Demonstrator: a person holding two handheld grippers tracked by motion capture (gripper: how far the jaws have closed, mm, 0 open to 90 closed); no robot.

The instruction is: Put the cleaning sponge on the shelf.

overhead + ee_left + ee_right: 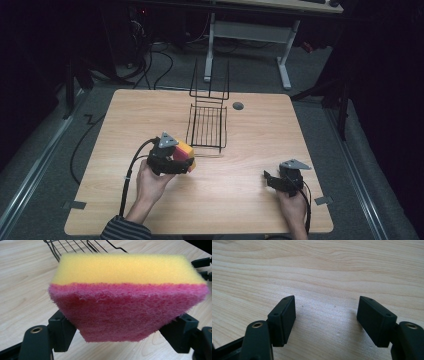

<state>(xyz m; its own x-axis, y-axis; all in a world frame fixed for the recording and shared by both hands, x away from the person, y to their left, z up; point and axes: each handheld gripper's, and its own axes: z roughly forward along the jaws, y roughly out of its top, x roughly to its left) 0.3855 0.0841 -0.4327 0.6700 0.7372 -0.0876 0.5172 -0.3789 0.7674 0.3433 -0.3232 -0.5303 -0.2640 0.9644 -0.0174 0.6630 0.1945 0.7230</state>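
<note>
Dark all round, this room, with cables trailing over the grey floor and the white legs of a desk (247,35) standing beyond the light wooden table (250,150) where the work goes on.

Starting at the left, the left gripper (172,162) is clenched on a sponge (184,151), yellow foam above and a rough pink scouring layer below. From the left gripper view the sponge (127,297) sits squeezed between the two black jaws, lifted clear of the tabletop, with the yellow face uppermost. So the pick-up looks done to me: the sponge is off the wood and carried in the air, just short of the near left corner of the black wire basket (207,127).

That basket stands in the middle of the table, empty as far as I can see, its tall wire handle rising at the far end. My guess is that the sponge is bound for it, and what remains is the short carry over the near rim, then a release. The rim wires are the one thing in the way; the sponge must clear them.

Just beyond the basket to the right, a small dark round cap (238,106) is set into the tabletop.

Further right, the right gripper (272,181) rests low near the table's front edge, well apart from everything, its jaws spread wide with nothing between them but bare wood.
</note>
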